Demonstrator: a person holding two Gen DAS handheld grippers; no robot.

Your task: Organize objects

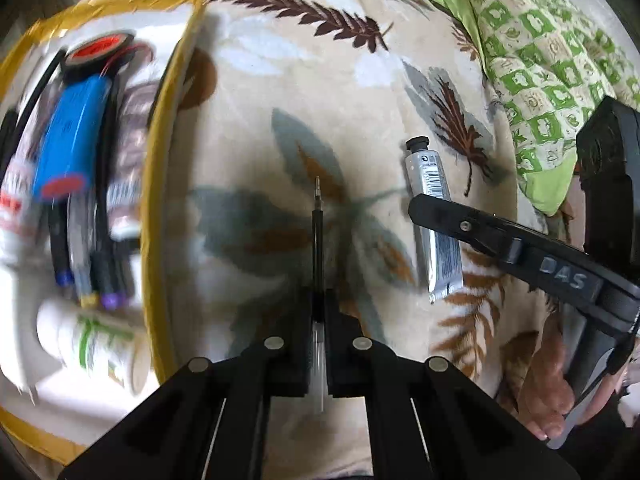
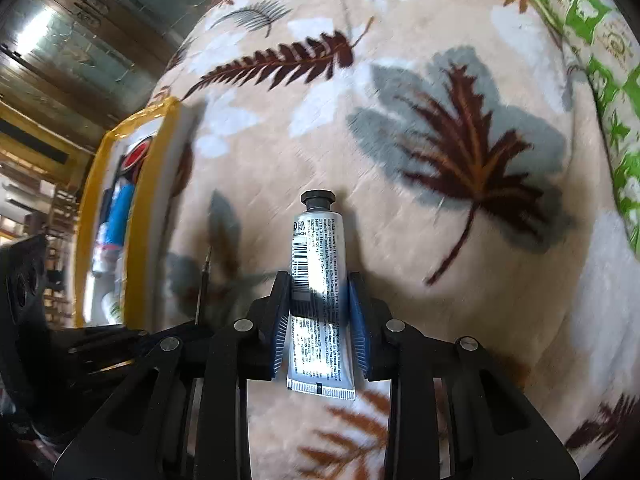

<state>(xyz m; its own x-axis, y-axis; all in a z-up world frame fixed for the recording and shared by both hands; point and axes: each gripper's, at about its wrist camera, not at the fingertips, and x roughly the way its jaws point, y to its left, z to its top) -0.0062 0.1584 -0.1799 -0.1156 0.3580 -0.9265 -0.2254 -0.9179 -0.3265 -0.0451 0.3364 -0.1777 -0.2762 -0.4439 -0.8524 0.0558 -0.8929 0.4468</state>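
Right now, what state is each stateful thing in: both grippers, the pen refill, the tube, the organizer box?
left gripper: shut on the pen refill.
pen refill: clamped, tip pointing away.
right gripper: shut on the tube.
tube: capped, between the pads.
organizer box: open, already holding markers and bottles.

Daylight, fairly bright, soft and diffuse. Soft shadows fall on the blanket (image 1: pixel 280 60) beside the tube (image 2: pixel 318 280) and under the pen refill (image 1: pixel 318 240). Strong fisheye bending, black vignette at corners in both views. Left wrist view: the yellow-rimmed pouch (image 1: pixel 158 200) and its contents are motion-smeared. Right wrist view: glare off the reflective wardrobe doors (image 2: pixel 60 40) upper left, slight blur on the blanket print.
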